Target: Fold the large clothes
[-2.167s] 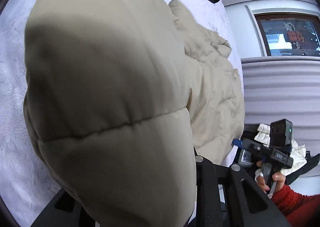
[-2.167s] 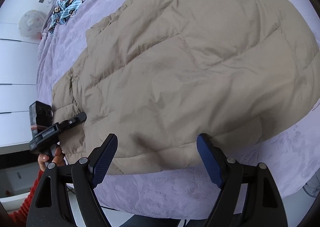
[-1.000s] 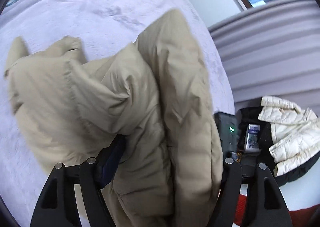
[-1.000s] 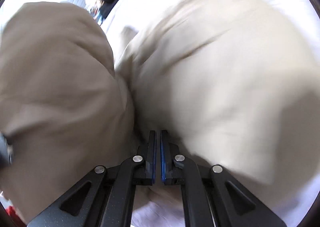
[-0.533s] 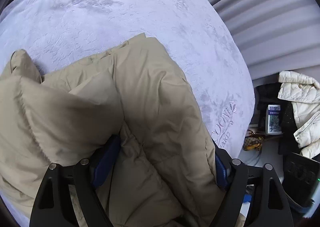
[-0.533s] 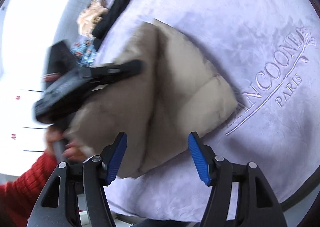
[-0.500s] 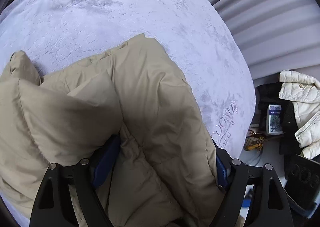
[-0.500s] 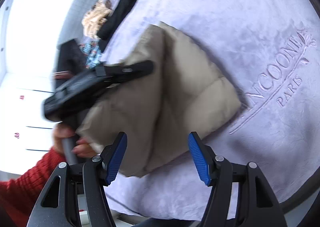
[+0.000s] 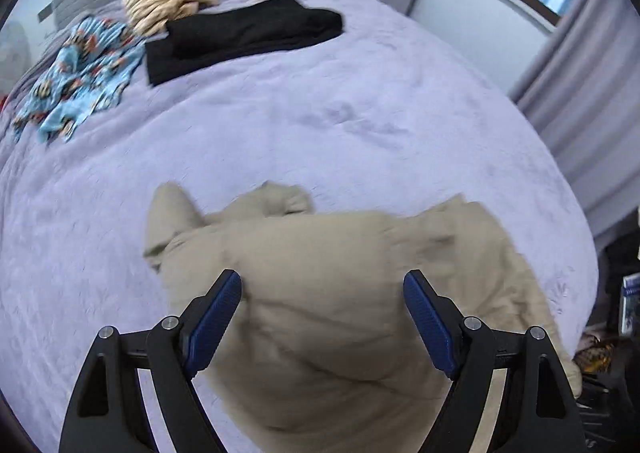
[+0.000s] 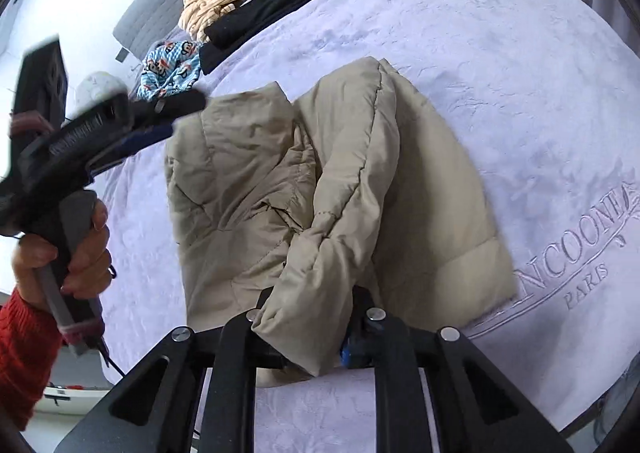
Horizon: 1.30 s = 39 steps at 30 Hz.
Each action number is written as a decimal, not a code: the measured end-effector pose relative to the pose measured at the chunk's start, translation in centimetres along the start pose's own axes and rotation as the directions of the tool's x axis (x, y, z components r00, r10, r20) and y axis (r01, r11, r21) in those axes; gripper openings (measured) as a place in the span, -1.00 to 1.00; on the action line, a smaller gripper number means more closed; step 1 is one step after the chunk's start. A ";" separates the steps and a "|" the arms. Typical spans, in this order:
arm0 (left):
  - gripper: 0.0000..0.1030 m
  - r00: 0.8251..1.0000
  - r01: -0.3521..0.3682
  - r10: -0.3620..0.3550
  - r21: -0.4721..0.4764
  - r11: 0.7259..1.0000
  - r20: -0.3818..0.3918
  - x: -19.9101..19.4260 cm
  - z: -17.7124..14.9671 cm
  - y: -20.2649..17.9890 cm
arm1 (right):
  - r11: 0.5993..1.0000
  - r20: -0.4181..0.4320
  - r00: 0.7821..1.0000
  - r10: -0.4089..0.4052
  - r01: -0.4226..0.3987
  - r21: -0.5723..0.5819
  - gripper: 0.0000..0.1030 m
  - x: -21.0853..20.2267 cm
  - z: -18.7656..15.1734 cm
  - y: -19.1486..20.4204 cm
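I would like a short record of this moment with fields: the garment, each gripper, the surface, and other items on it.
garment: beige padded jacket, folded in a bundle on the bed
left gripper: open, above the jacket, holding nothing
right gripper: shut on a jacket fold
surface: lilac bedspread
other items: black garment, blue patterned cloth, cream fuzzy cloth

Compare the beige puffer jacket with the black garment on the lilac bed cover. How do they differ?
The beige puffer jacket is padded, rumpled and pinched by the right gripper. The black garment is thin, lies flat and is untouched, far across the lilac bed cover. Both rest on that cover.
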<state>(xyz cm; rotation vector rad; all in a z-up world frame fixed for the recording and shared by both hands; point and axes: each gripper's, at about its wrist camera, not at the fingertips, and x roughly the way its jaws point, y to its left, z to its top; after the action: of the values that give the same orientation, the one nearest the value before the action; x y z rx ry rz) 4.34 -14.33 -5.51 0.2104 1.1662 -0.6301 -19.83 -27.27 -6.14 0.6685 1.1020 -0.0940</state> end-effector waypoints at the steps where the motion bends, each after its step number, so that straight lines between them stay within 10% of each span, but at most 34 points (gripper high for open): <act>1: 0.62 1.000 -0.011 0.010 -0.030 0.999 -0.019 0.9 -0.3 1.3 | 1.000 0.001 1.000 -0.011 0.011 -0.013 -0.68 -0.1 -0.3 -0.2; 14: 0.62 0.999 0.044 -0.042 0.121 0.992 -0.023 9.2 1.0 -10.2 | 0.979 -0.026 0.979 -0.202 0.202 0.011 -0.68 -0.7 -1.0 -6.2; 36: 0.69 0.997 -0.014 0.024 0.126 0.992 -0.074 8.2 1.1 -10.6 | 0.983 -0.151 0.985 -0.079 0.103 0.155 -0.54 1.8 0.2 -10.3; 39: 1.00 0.996 -0.037 0.045 0.113 0.993 -0.071 6.8 0.6 -9.9 | 0.965 -0.151 0.988 -0.030 0.068 0.254 -0.52 2.8 -0.3 -11.7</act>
<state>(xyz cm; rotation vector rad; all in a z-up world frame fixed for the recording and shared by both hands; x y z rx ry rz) 0.90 -25.00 -9.82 0.3542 1.1952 -0.6570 -23.31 -35.81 -13.92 0.8934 1.2601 -0.2382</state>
